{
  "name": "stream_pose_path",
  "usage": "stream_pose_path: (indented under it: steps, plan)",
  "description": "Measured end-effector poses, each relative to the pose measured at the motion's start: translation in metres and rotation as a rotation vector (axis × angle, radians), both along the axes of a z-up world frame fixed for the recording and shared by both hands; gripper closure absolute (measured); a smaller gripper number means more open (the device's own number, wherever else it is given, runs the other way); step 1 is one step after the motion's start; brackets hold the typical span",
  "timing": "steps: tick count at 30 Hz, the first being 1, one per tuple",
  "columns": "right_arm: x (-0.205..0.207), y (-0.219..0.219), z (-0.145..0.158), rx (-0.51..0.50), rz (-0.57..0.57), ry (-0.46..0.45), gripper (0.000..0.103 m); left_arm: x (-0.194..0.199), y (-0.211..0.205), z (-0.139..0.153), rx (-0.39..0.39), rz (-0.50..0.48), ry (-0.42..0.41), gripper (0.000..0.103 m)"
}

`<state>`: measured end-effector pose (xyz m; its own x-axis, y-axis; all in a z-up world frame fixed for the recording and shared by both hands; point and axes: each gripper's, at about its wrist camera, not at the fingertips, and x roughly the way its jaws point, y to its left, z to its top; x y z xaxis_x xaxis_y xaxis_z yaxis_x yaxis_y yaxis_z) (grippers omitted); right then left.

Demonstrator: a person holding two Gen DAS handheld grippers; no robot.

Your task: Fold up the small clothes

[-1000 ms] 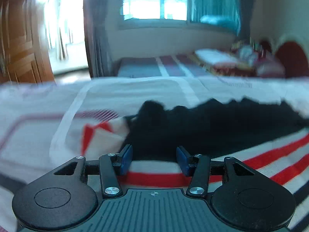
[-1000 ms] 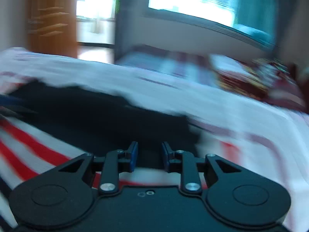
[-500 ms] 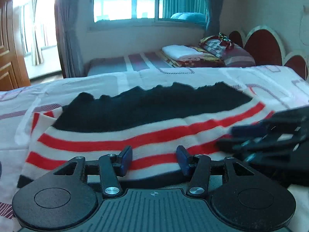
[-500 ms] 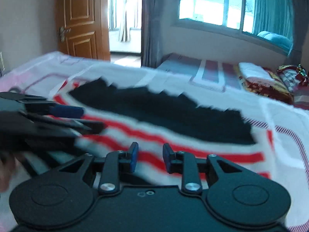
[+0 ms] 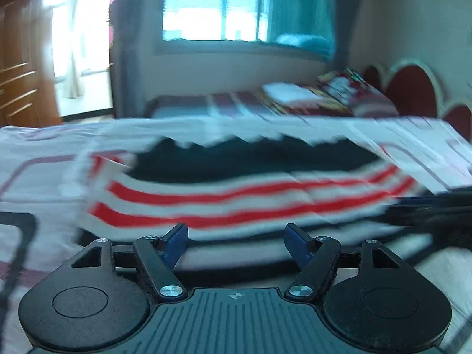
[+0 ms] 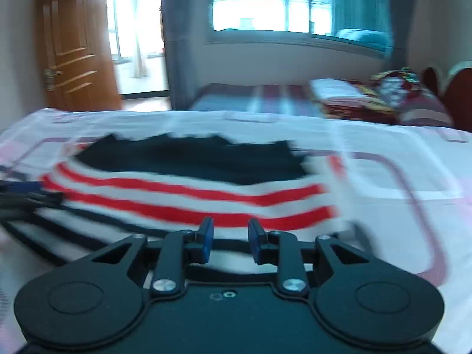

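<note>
A small garment (image 5: 236,194) with red and white stripes and a black upper band lies flat on the bed; it also shows in the right wrist view (image 6: 188,194). My left gripper (image 5: 236,240) is open and empty, just short of the garment's near edge. My right gripper (image 6: 231,237) is open and empty at the garment's near right edge. Each gripper shows as a dark blur in the other's view, the right one at the right (image 5: 436,209), the left one at the left (image 6: 26,197).
The white bedsheet (image 6: 398,177) with purple line pattern spreads around the garment. A second bed with folded bedding (image 5: 324,97) stands behind. A wooden door (image 6: 73,47) is at the far left, a window (image 6: 265,3) on the far wall, red headboards (image 5: 413,88) at right.
Both grippers have pulled back and risen a little, so more of the striped garment shows. The left gripper's jaws have opened wider. Both views are blurred by motion.
</note>
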<state>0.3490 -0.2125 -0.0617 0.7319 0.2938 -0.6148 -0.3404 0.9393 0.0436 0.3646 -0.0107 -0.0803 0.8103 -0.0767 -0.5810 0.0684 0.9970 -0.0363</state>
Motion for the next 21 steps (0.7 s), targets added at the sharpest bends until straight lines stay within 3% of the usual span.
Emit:
stream_pose_path:
  steps: [3, 5, 13, 15, 17, 19, 21]
  plan:
    - [-0.018, 0.036, -0.010, -0.062, 0.082, 0.011, 0.076, -0.007, -0.011, -0.010, 0.059, 0.022, 0.022, 0.031]
    - [-0.020, 0.043, -0.023, -0.151, 0.070, 0.039, 0.076, -0.021, -0.006, -0.013, 0.079, 0.038, 0.029, 0.031]
    - [-0.033, -0.007, -0.020, -0.122, -0.003, 0.034, 0.076, -0.039, 0.053, -0.011, 0.079, 0.095, 0.024, 0.031]
    - [-0.031, -0.020, -0.017, -0.152, -0.063, 0.008, 0.076, -0.039, 0.067, -0.015, 0.096, 0.126, 0.036, 0.031]
    - [-0.022, -0.043, -0.025, -0.207, -0.187, 0.040, 0.076, -0.044, 0.079, -0.018, 0.065, 0.120, 0.035, 0.031]
    - [-0.023, -0.081, -0.031, -0.141, -0.243, 0.072, 0.078, -0.045, 0.078, -0.020, 0.089, 0.103, 0.036, 0.031]
    - [-0.026, -0.088, -0.029, -0.135, -0.223, 0.076, 0.078, -0.041, 0.076, -0.020, 0.094, 0.116, 0.045, 0.031]
